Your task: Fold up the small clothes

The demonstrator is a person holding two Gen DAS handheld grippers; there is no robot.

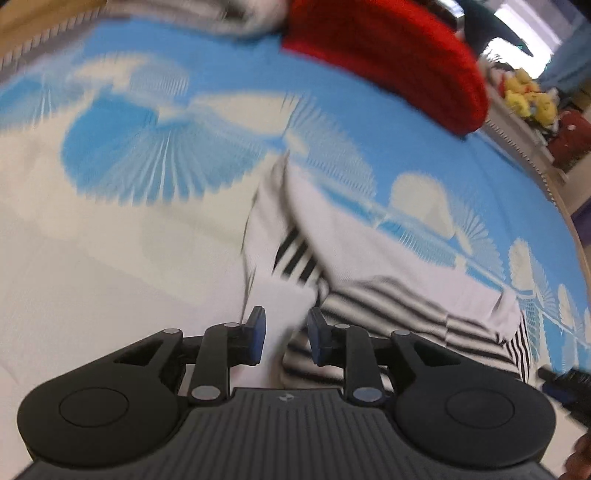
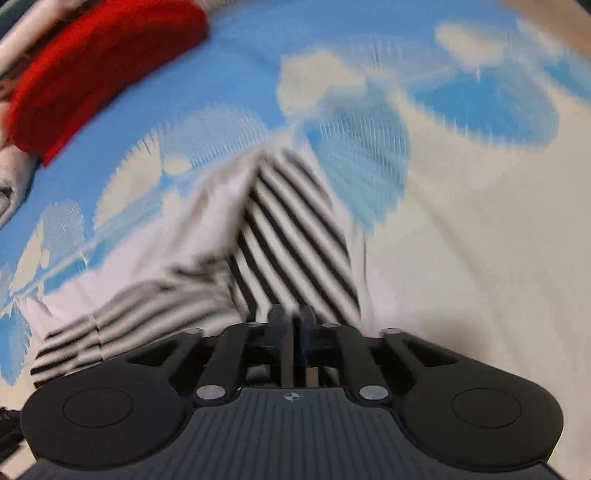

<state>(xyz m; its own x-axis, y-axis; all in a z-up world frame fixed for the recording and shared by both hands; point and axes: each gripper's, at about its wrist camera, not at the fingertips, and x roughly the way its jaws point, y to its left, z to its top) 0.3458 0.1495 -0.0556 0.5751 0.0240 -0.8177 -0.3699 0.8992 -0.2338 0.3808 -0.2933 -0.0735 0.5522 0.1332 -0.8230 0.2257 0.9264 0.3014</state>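
Note:
A small white garment with black stripes [image 1: 373,258] lies bunched on the blue and cream patterned bedspread [image 1: 155,147]. In the left wrist view my left gripper [image 1: 284,338] stands open, its blue pads either side of a white fold of the garment. In the right wrist view the garment [image 2: 291,225] is lifted in a peak, and my right gripper [image 2: 293,321] is shut on its striped edge. Both views are motion blurred.
A red folded cloth [image 1: 391,55] lies at the far side of the bed, also seen in the right wrist view [image 2: 96,70]. Grey and white clothes [image 1: 229,14] lie beside it. Yellow plush toys [image 1: 528,96] sit on a shelf past the bed's right edge.

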